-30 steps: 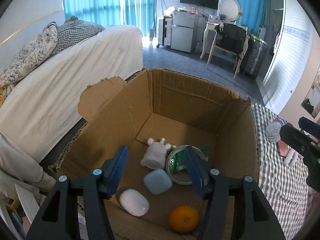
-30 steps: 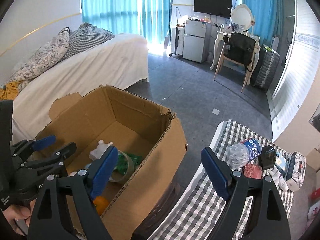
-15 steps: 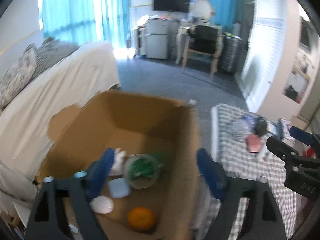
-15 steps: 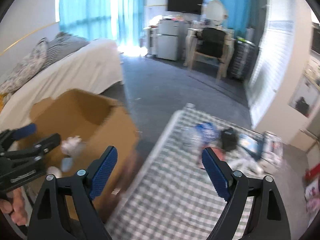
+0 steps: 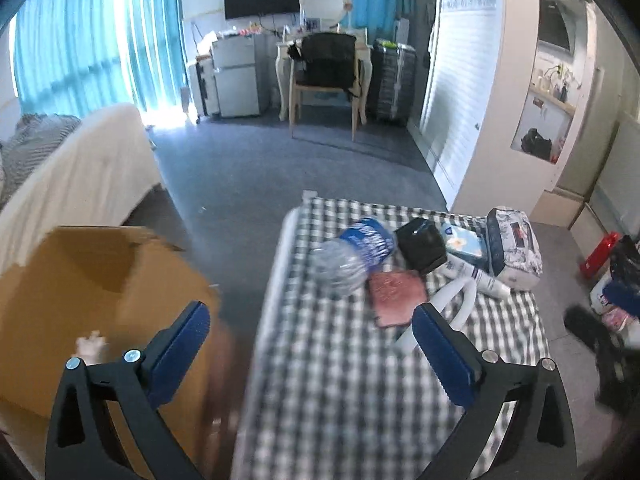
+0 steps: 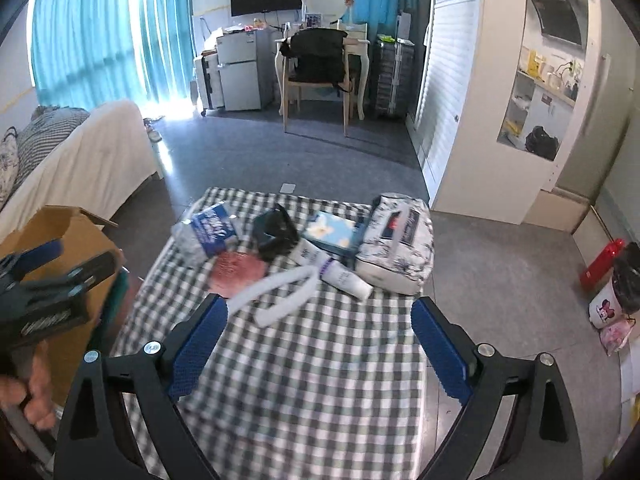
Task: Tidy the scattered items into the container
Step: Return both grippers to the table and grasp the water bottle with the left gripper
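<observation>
We see both grippers empty: left gripper (image 5: 310,344) w/ jaws spread wide over the checkered table (image 5: 340,400) edge, right gripper (image 6: 320,340) likewise wide apart. Cardboard box (image 5: 92,280) sits left of table. Water bottle (image 5: 352,256), black pouch (image 5: 420,244), red wallet (image 5: 396,296), floral bag (image 5: 514,246) clustered at table's far end.

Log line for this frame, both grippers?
left gripper: open, empty | right gripper: open, empty | both over checked table | bottle unpicked
</observation>
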Available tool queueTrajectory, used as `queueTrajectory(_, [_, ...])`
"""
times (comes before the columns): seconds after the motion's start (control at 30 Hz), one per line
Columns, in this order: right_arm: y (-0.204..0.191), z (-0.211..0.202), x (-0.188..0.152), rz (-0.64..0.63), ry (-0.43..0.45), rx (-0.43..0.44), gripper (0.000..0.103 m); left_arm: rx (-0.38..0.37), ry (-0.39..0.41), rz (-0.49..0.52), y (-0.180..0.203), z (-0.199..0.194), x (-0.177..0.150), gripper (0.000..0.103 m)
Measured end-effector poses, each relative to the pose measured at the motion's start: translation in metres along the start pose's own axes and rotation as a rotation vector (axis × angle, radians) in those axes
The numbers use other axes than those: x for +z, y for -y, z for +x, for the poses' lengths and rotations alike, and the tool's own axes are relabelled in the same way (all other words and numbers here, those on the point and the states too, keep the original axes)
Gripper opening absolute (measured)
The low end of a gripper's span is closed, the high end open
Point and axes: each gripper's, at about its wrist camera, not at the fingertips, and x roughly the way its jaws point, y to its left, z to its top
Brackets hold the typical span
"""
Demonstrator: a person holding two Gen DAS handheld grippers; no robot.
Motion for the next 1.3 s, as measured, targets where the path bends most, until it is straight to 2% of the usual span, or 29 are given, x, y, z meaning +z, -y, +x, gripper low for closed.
queueTrajectory(0.17, [0.019, 0.015, -0.002, 0.026, -0.012, 0.02, 0.094, 0.04, -0.016, 0.027, 0.023, 0.053, 0.014, 0.103])
queueTrajectory(0.4, [0.017, 0.032, 0.004, 0.012, -0.007, 0.047, 0.094, 0.029, -0.013, 0.038, 0.038, 0.104, 0.024, 0.103])
queueTrajectory(0.53, [0.012, 0.048, 0.007, -0.015, -0.028, 0.04, 0.094, 0.015, -0.007, 0.052, 0.042, 0.12, 0.028, 0.103])
queueTrajectory(0.67, [0.006, 0.079, 0.0, -0.05, -0.109, 0.058, 0.094, -0.008, -0.021, 0.061, 0.044, 0.133, 0.029, 0.103])
queueTrajectory(0.73, [0.006, 0.094, -0.008, -0.04, -0.157, 0.104, 0.093, -0.015, -0.03, 0.063, 0.045, 0.14, 0.029, 0.098])
queueTrajectory(0.8, [0.008, 0.104, -0.011, -0.02, -0.183, 0.11, 0.093, 0.01, -0.027, 0.083, 0.045, 0.143, 0.027, 0.092])
queueTrajectory(0.93, [0.002, 0.117, -0.011, -0.022, -0.206, 0.121, 0.092, 0.004, -0.01, 0.104, 0.044, 0.146, 0.025, 0.09])
queueTrajectory(1.0, [-0.004, 0.125, -0.012, -0.031, -0.222, 0.114, 0.088, -0.002, -0.002, 0.104, 0.043, 0.145, 0.023, 0.086])
queueTrajectory(1.07, [-0.009, 0.134, -0.015, -0.029, -0.25, 0.101, 0.072, -0.006, 0.007, 0.111, 0.042, 0.143, 0.022, 0.079])
queueTrajectory(1.13, [-0.011, 0.143, -0.018, -0.006, -0.279, 0.108, 0.066, -0.01, 0.013, 0.123, 0.042, 0.141, 0.02, 0.077])
queueTrajectory(1.3, [-0.015, 0.15, -0.018, 0.019, -0.303, 0.096, 0.065, -0.049, 0.02, 0.115, 0.034, 0.139, 0.019, 0.072])
